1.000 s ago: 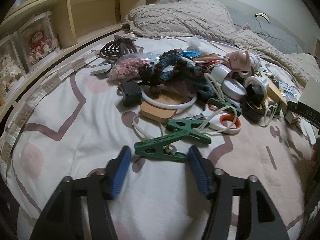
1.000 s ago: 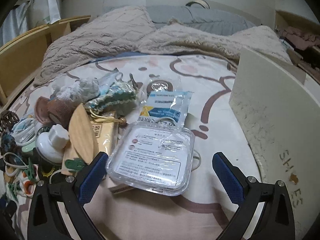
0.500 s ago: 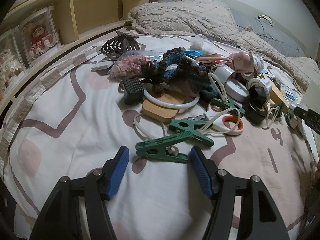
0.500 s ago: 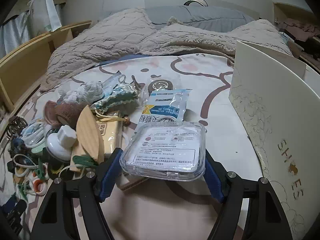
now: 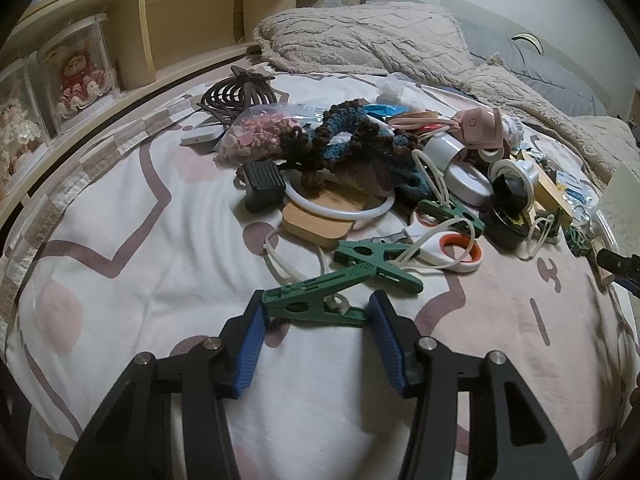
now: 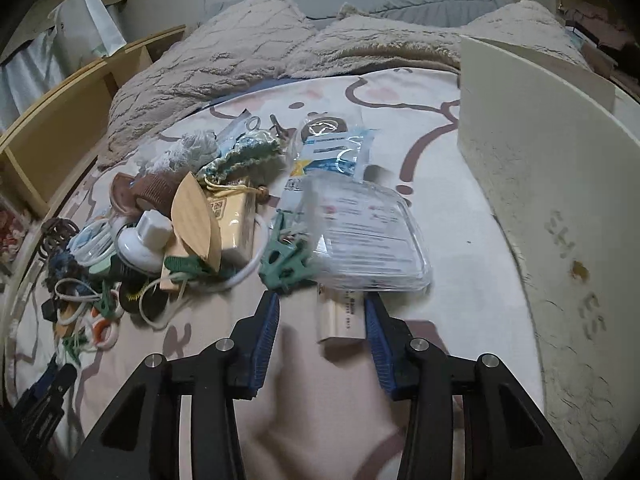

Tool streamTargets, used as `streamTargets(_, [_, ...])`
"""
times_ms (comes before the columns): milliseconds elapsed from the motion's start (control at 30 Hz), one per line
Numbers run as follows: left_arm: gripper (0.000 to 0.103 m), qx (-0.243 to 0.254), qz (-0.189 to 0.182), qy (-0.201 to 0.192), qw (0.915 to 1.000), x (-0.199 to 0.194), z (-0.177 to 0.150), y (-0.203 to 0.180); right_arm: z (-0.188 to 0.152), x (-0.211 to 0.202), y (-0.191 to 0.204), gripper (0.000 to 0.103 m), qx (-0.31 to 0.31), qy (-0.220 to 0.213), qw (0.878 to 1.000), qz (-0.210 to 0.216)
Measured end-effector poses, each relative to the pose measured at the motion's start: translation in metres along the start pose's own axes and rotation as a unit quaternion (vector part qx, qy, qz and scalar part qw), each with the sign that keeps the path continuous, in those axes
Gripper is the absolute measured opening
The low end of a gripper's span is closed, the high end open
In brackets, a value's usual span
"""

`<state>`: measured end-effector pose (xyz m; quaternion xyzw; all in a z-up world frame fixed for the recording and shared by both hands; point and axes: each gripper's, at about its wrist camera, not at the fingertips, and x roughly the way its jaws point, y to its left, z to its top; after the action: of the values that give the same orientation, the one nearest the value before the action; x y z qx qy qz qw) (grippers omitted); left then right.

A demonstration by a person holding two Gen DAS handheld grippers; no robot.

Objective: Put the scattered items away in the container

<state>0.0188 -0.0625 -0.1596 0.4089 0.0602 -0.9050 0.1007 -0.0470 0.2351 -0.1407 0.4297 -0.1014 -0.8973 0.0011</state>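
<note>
Bedroom, bed (image 5: 120,240) with patterned sheet, clutter heaped mid-mattress, wooden shelf along the side, fuzzy blanket at the back. Left wrist view: left gripper (image 5: 316,320) angled down at the near edge of the pile, green clip (image 5: 316,300) lying crosswise between the jaws, long axis running pad to pad, its tip pointing up-right toward a second green clip (image 5: 376,256) and the scissors (image 5: 448,246). Jaws have just been closing; both blue pads now touch the clip's ends, so pinching it. A second ago they stood wider, pads clear of it on both sides; the hand itself has not shifted. Right wrist view: right gripper (image 6: 320,316) at the other end of the heap, jaws narrowed but not pressed together, have just been closing. Clear plastic case (image 6: 368,240) sits tilted and motion-blurred just beyond the fingertips, not between them. Small cream box (image 6: 340,316) lies lengthwise against the inner face of the right-side pad; left-side pad touches nothing, so no grip. Earlier frames: jaws wide, then bracketing the case flat between them; now the case looks to have slipped forward. White shoe box (image 6: 540,200), the container, stands right of this gripper, much nearer the right hand than the left.
</note>
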Motion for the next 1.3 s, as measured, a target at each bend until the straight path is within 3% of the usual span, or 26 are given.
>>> streamTargets(33, [0.051, 0.001, -0.001, 0.000, 1.0000, 0.000, 0.000, 0.000, -0.001, -0.002, 0.000, 0.067, -0.002, -0.002, 1.000, -0.005])
streamTargets(100, [0.051, 0.005, -0.004, -0.001, 1.0000, -0.001, 0.000, -0.002, -0.001, -0.006, -0.001, 0.085, -0.006, -0.008, 1.000, -0.010])
streamTargets(133, [0.051, 0.007, -0.006, -0.001, 1.0000, -0.001, 0.000, -0.003, 0.000, -0.009, 0.000, 0.087, -0.009, -0.014, 1.000, -0.012])
streamTargets(467, [0.051, 0.012, -0.012, -0.001, 0.9999, -0.003, -0.001, -0.005, 0.017, -0.008, -0.013, 0.088, -0.012, -0.045, 0.997, -0.058])
streamTargets(767, [0.051, 0.014, -0.012, -0.001, 0.9998, -0.002, -0.001, -0.006, 0.026, 0.014, 0.003, 0.088, -0.090, -0.052, 0.989, -0.105])
streamTargets(933, [0.051, 0.013, -0.012, -0.001, 0.9998, -0.002, -0.001, -0.005, 0.026, 0.022, 0.002, 0.048, -0.096, -0.040, 0.988, -0.111])
streamTargets(1133, [0.051, 0.013, -0.012, -0.001, 0.9998, -0.002, -0.001, -0.005, 0.026, 0.009, 0.004, 0.030, -0.105, -0.062, 0.986, -0.112])
streamTargets(1300, [0.051, 0.013, -0.012, -0.001, 0.9998, -0.002, -0.001, -0.005, 0.028, -0.004, -0.006, 0.025, -0.079, -0.079, 0.990, -0.083])
